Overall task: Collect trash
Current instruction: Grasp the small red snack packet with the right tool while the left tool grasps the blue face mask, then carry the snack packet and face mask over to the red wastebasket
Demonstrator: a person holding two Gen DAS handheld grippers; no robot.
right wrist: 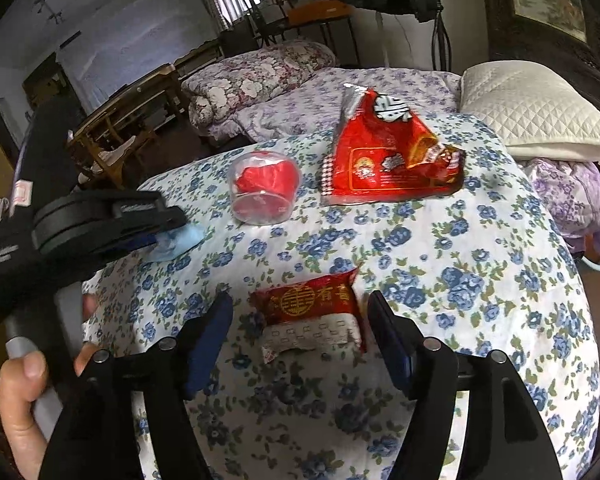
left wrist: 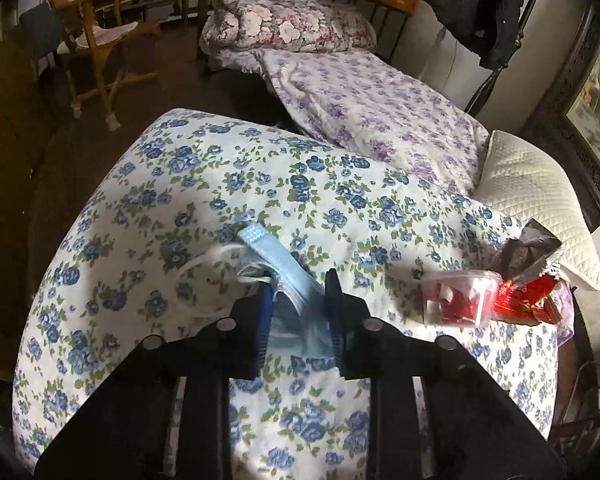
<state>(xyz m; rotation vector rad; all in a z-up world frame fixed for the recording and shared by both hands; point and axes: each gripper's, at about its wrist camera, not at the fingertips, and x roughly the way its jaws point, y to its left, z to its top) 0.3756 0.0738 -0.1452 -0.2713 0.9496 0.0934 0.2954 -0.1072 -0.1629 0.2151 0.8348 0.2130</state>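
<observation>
Left claw (left wrist: 298, 280) grips face mask (left wrist: 276, 256); right claw (right wrist: 300, 312) gapes; tub (right wrist: 265, 188) holds red scraps.

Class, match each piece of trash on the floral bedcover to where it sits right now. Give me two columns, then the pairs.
Things:
1. light blue face mask
2. small red sweet packet with gold symbol
3. clear plastic cup holding red wrappers
4. large red foil snack bag

Places:
A. beside the white quilted pillow
B. between the open right gripper fingers
C. clamped in the left gripper
D. left of the foil bag

Pairs: 1-C, 2-B, 3-D, 4-A
</observation>
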